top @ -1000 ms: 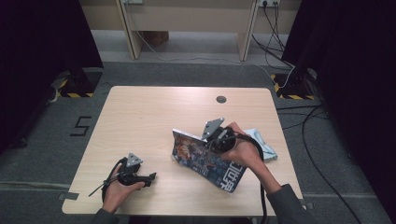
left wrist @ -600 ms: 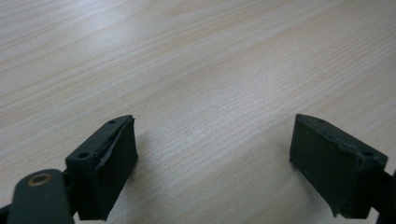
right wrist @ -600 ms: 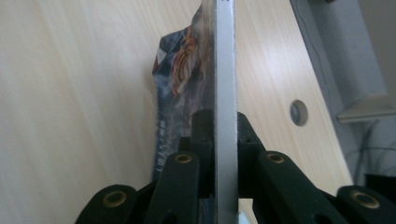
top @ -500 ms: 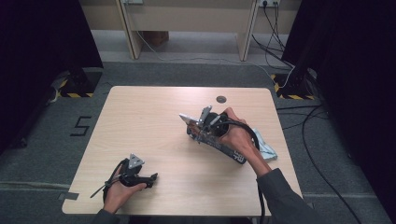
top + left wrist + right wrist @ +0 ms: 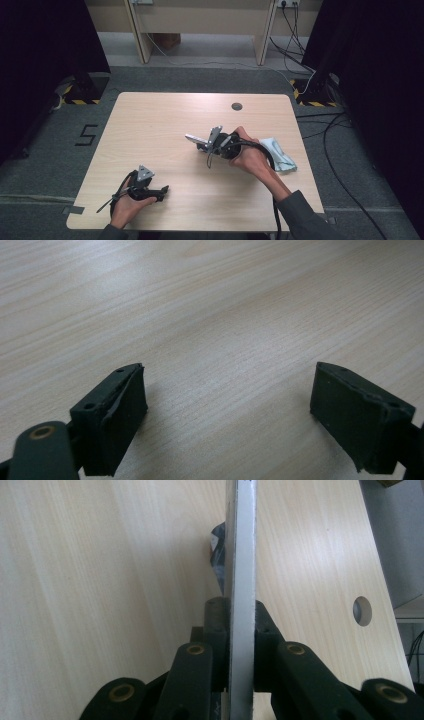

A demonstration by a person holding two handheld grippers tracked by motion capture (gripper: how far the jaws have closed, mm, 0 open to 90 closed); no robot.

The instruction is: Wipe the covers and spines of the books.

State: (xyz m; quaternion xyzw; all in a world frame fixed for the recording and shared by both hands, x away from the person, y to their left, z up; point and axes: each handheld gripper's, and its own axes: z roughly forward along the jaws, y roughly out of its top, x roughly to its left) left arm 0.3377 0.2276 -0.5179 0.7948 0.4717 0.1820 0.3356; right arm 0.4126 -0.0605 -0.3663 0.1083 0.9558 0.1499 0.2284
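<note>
Right gripper view: magazine [image 5: 240, 555] seen edge-on between clamped jaws, cover hidden.

The high view looks forward and down from above the person's side, taking in the whole table [image 5: 165, 120] from well back. The left gripper view rides low, close over bare wood [image 5: 215, 315] between its fingers [image 5: 117, 415]. The right gripper view looks along its fingers [image 5: 216, 630], very near, past the magazine [image 5: 241, 555] pinched edge-on between them. All three share the tabletop.
</note>
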